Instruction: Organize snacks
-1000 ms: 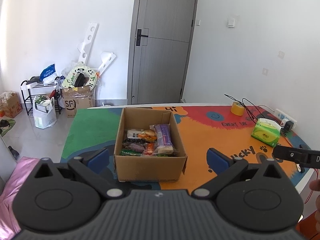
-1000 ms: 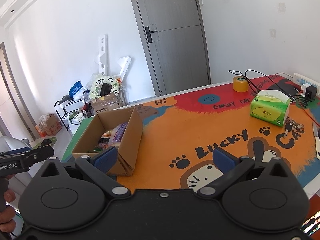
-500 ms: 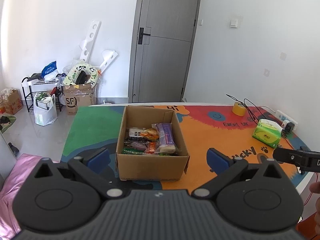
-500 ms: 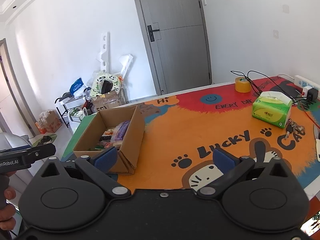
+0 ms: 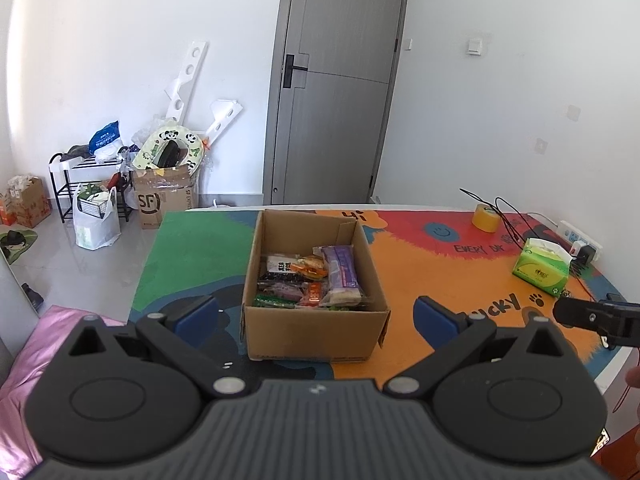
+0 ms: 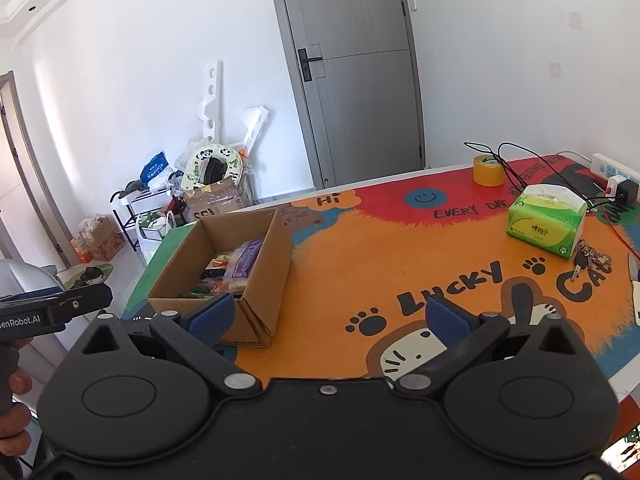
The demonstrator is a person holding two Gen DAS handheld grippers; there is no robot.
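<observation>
We see a brown cardboard box (image 5: 316, 334) on a bright surface (image 6: 360, 264). The surface is orange around the box, green on the box's far left side, and red behind it, with black paw prints (image 6: 366, 322), black letters and a blue smiley face (image 6: 424, 197). Inside the box the snacks (image 5: 310, 280) are purple, orange, green, black and white. Well to the right of the box sits a green tissue pack (image 6: 546, 226) with white tissue on top, and behind it a yellow tape roll (image 6: 488, 170). Each hand-held gripper (image 5: 316, 314) is black with blue pads (image 5: 196, 314). Behind the box, the door (image 5: 336, 88) is grey and the walls (image 5: 120, 60) white.
</observation>
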